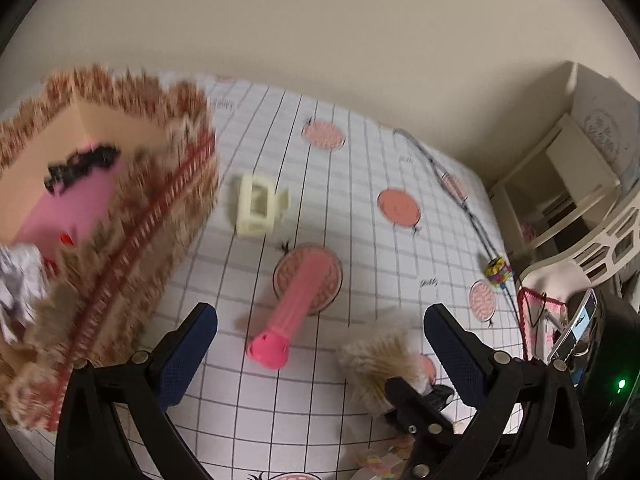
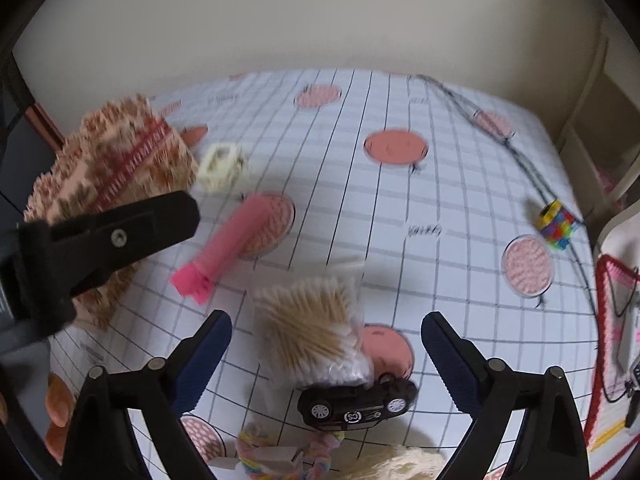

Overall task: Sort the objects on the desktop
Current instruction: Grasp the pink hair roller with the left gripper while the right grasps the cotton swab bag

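Here, the right gripper (image 2: 326, 344) stands over the counter (image 2: 460, 200) with fingers spread wide, grasping nothing; the cotton-swab pack (image 2: 312, 340) lies between them, a black toy car (image 2: 356, 402) touching its near edge. The left gripper (image 1: 320, 340), equally released, faces the pink tube (image 1: 296, 300), beside the patterned box (image 1: 120, 220). Good practice: centre the pack between the fingers and avoid the car.

Left hand-held gripper (image 1: 320, 344), jaws spread wide, nothing between the blue pads, angled downward, right hand-held gripper (image 2: 326, 350), jaws wide apart, pads touching nothing, likewise angled downward
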`<state>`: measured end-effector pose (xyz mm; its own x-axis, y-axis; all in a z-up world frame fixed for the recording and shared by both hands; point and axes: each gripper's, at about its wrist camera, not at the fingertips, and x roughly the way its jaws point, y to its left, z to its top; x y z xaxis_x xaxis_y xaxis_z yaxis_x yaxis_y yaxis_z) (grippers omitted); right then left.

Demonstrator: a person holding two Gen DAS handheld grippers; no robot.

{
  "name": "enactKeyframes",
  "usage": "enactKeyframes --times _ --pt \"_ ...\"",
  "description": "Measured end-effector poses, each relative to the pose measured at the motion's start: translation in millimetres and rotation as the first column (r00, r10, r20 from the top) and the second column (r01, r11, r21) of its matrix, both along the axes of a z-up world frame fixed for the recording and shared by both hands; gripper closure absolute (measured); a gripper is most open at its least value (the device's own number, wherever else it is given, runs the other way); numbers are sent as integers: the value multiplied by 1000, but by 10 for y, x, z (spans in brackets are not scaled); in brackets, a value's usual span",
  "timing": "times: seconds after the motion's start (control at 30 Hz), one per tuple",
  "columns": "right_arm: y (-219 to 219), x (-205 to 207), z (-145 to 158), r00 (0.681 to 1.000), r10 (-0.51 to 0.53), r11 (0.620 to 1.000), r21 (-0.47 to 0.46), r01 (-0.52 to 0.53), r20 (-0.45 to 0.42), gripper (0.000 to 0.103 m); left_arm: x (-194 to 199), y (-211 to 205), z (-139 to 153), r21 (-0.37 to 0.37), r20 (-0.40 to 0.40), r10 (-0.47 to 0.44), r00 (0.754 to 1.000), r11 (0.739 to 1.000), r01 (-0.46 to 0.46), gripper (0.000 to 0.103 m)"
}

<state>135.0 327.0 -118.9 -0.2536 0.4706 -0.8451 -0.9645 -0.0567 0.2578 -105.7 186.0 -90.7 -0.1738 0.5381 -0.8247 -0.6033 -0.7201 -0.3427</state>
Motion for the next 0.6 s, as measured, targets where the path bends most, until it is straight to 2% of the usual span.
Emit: enactKeyframes --times 0.07,0.3,0.6 --pt "-1 -37 -73 1000 12 1000 -19 -12 3 7 -18 -5 -106 -18 29 15 999 1000 -14 0" --pt "12 -64 -223 1000 19 998 -60 -19 7 8 -55 18 -322 -65 53 48 997 997 -45 0" --pt "16 -132 -295 1000 25 997 -73 -24 13 20 -98 128 -484 -106 23 42 999 994 -39 0"
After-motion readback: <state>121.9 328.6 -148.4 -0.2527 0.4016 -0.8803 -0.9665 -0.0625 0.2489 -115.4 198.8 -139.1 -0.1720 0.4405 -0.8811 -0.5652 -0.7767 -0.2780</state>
